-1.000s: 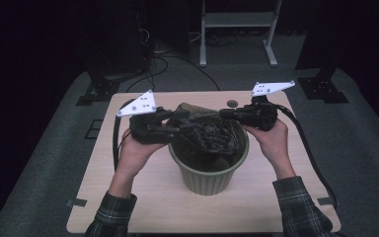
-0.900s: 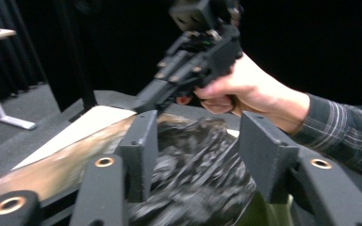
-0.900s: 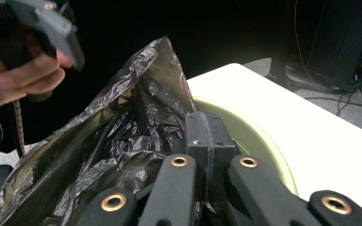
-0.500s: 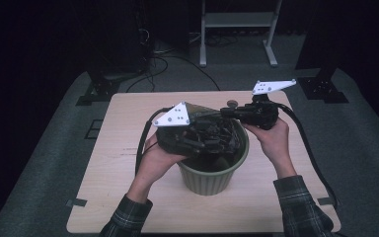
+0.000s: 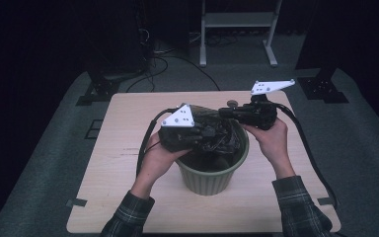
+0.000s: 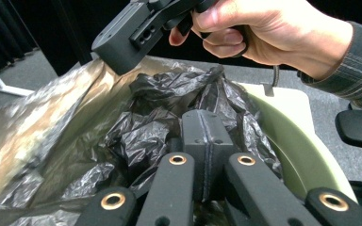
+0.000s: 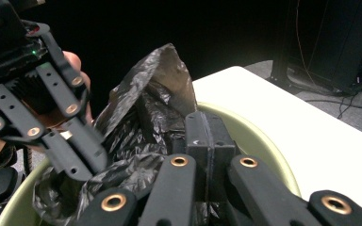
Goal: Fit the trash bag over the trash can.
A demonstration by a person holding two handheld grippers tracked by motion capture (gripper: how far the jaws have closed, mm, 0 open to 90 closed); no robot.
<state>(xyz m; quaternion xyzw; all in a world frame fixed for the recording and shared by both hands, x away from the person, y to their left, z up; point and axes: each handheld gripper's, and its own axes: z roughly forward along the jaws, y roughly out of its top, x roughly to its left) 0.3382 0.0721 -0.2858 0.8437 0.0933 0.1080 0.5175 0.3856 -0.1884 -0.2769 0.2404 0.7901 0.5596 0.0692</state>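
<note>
The left gripper [image 5: 212, 136] has just closed its jaws; in the left gripper view the pads [image 6: 207, 141] meet flat against each other, with crumpled film of the black plastic bag [image 6: 160, 117] bunched around them. Whether any film is pinched between them cannot be told. Against the earlier frames, this gripper has come in from the pot's left rim to above its mouth. The right gripper [image 5: 227, 112] is clenched too, pads [image 7: 206, 136] together at the bag's far-right edge, position unchanged.

Judgement: the bag is being fitted as a liner, and the left hold has been re-taken further in.

The bag sits in the green pot [image 5: 212, 177], one flap standing above the rim. The pot stands at the middle of the wooden table [image 5: 108, 197], nearer its front edge. Beyond the far edge: dark floor, cables and a white stand [image 5: 237, 29].
</note>
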